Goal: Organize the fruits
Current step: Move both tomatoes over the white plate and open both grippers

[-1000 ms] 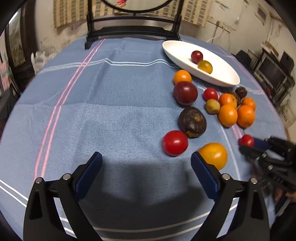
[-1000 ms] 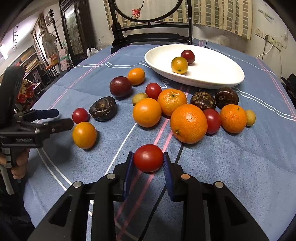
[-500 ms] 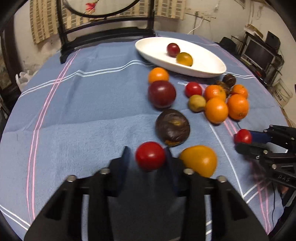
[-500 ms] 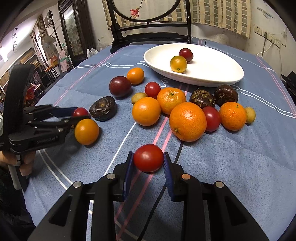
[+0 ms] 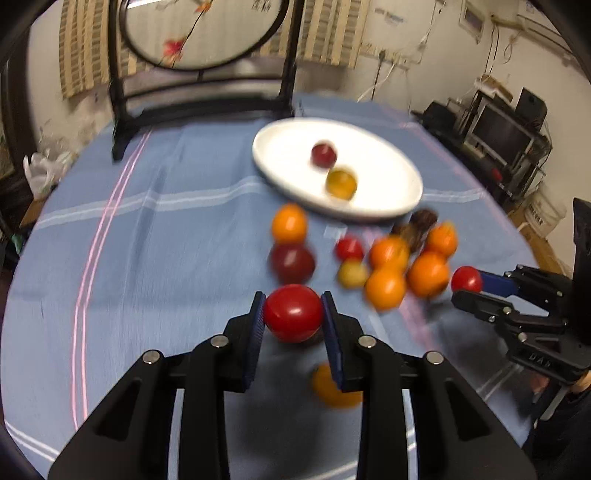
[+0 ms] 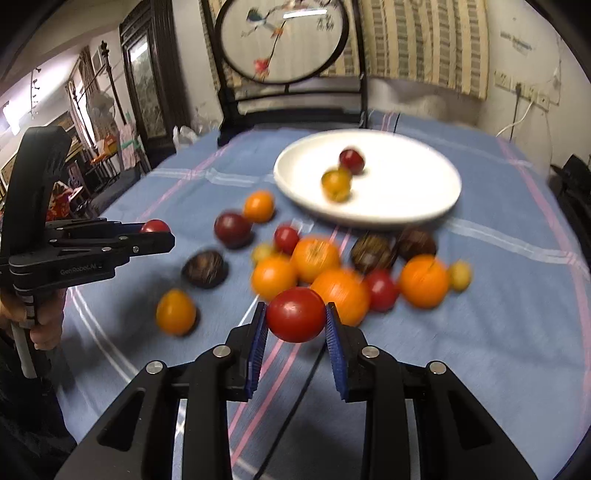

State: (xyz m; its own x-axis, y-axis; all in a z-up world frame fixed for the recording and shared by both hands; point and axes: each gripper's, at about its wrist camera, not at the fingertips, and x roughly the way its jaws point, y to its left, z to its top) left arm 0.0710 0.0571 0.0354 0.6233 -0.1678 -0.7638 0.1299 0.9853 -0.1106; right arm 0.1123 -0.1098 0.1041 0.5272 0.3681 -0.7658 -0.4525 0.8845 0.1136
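Observation:
My left gripper [image 5: 293, 314] is shut on a red tomato [image 5: 293, 312] and holds it above the blue cloth; it also shows in the right wrist view [image 6: 155, 230]. My right gripper [image 6: 296, 320] is shut on another red tomato [image 6: 296, 319], lifted over the fruit pile; it shows in the left wrist view [image 5: 466, 284]. A white oval plate [image 5: 380, 170] [image 6: 406, 177] at the far side holds a dark red fruit [image 6: 352, 161] and a yellow-orange fruit [image 6: 335, 183]. Several oranges [image 6: 341, 295], tomatoes and dark fruits lie on the cloth before the plate.
A round table under a blue striped cloth [image 5: 166, 240]. A dark chair with a round painted panel [image 5: 199, 33] stands behind the table. An orange fruit [image 6: 175, 312] and a dark wrinkled fruit [image 6: 205, 271] lie apart at the left of the pile.
My left gripper closed on the red tomato and lifted it. My right gripper rose with its tomato. Both views tilted up toward the plate.

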